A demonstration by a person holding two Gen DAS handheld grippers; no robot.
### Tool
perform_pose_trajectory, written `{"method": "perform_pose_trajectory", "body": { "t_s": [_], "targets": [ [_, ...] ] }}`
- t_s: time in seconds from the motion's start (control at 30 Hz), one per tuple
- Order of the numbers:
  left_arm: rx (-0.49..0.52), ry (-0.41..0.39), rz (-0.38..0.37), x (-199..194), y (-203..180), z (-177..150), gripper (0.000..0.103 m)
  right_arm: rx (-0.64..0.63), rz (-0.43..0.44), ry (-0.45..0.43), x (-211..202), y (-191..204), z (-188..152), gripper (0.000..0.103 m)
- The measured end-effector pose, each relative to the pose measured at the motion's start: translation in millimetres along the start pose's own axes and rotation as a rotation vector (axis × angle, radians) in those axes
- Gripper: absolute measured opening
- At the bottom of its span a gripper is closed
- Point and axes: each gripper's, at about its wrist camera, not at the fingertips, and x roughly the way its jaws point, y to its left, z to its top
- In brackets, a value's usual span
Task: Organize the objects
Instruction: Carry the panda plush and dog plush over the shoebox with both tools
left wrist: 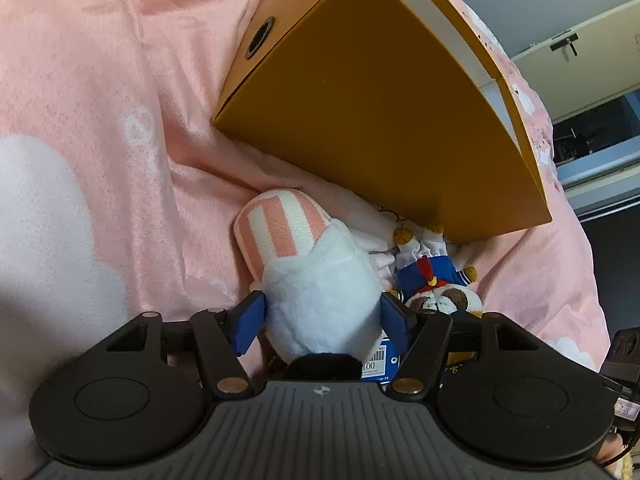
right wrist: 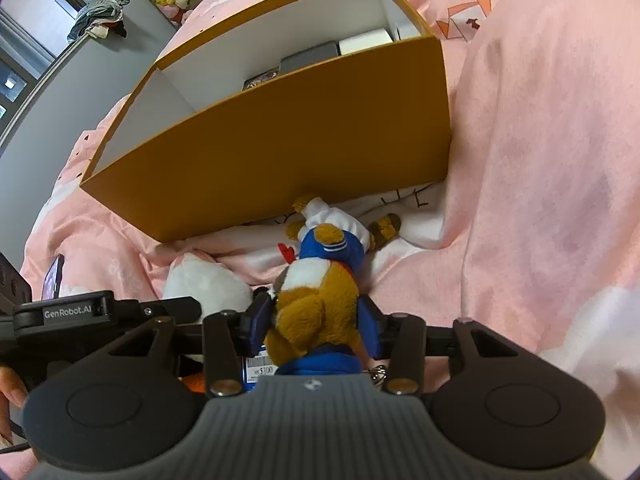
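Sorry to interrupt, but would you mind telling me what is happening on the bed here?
A person is tidying plush toys with two handheld grippers. The left gripper is closed around a white plush with a pink-striped end; the right gripper grips a brown plush in a blue sailor outfit. Both toys lie on the pink blanket beside an open orange box that already holds some items.

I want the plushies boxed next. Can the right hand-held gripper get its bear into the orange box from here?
Probably yes: the right hand-held gripper already clamps the bear plush, and the orange box just ahead is open-topped; it must lift over the near wall.
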Motion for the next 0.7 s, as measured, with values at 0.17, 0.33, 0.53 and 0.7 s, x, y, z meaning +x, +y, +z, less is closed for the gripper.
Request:
{"method": "perform_pose_trajectory", "body": {
  "t_s": [0.17, 0.33, 0.53, 0.7],
  "targets": [
    [-0.003, -0.006, 0.020, 7, -10, -5, 0.080, 0.002, 0.016, -0.002, 4, 0, 1, 0.051],
    [-0.053, 0.012, -0.006, 15, -6, -5, 0.083, -0.013, 0.014, -0.004, 6, 2, 2, 0.051],
    [0.019, -0.024, 0.028, -2, -22, -12, 0.073, -0.029, 0.013, -0.009, 0, 5, 2, 0.046],
    [0.199, -0.041, 0.057, -28, -50, -18, 0.073, -0.064, 0.031, -0.043, -21, 16, 4, 0.045]
  ]
}}
